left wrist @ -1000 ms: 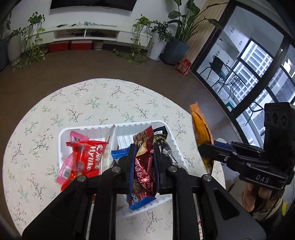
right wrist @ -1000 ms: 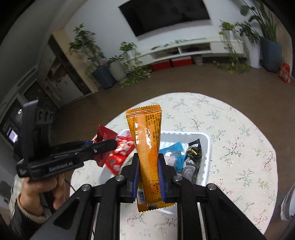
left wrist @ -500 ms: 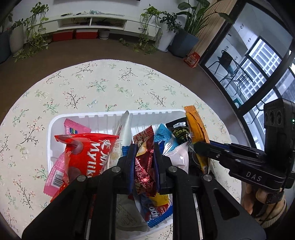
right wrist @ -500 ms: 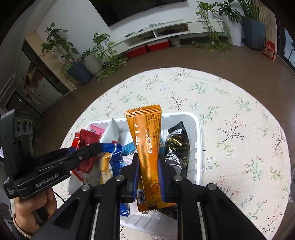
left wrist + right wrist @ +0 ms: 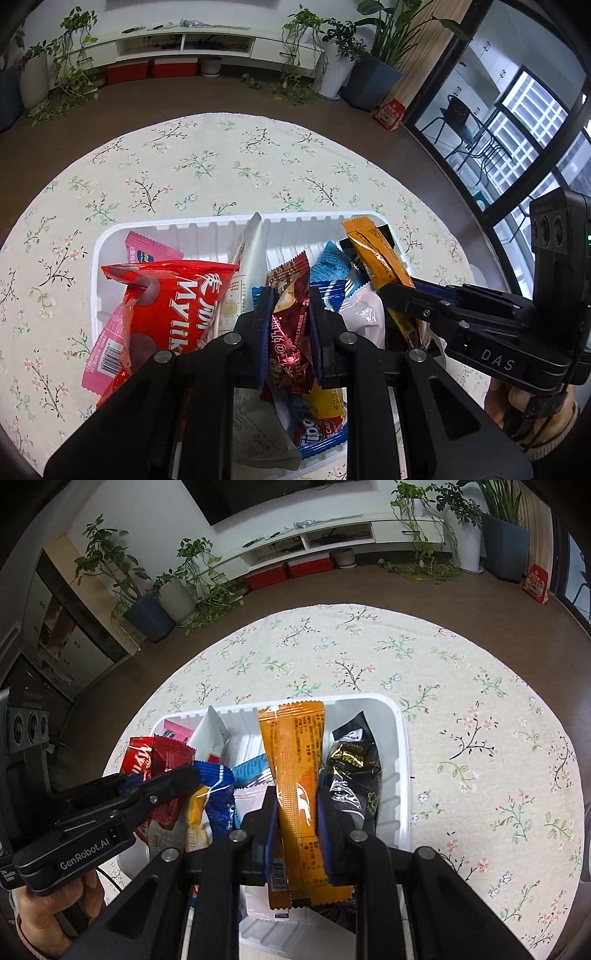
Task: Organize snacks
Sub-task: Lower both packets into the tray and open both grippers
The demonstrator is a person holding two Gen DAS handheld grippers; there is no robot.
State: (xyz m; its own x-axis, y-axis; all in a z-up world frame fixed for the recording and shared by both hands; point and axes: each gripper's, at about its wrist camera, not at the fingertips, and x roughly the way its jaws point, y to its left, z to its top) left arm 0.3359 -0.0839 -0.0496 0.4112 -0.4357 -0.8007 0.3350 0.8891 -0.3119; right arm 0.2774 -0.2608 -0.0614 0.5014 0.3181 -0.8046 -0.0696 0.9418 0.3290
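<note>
A white tray (image 5: 177,227) full of snack packets sits on the round floral table. My left gripper (image 5: 290,295) is shut on a dark red packet (image 5: 291,332), held upright low over the tray's middle. From the right, my right gripper (image 5: 388,291) reaches into the tray's right side. In the right wrist view, my right gripper (image 5: 297,794) has its pads on a long orange packet (image 5: 295,746), and its jaws are opening slightly. The packet's lower end is down among the packets in the tray (image 5: 402,738). The left gripper (image 5: 188,775) shows at the left.
The tray also holds a red Mylikes bag (image 5: 166,306), a pink packet (image 5: 147,251), a white pouch (image 5: 251,243), blue packets (image 5: 328,262) and a black packet (image 5: 354,771). The floral cloth (image 5: 480,720) spreads around the tray. A person's hands hold both gripper handles.
Both grippers have come down from above the table into the tray with their packets. The orange packet now stands inside the tray's right side. Over the last half second, little has moved.
</note>
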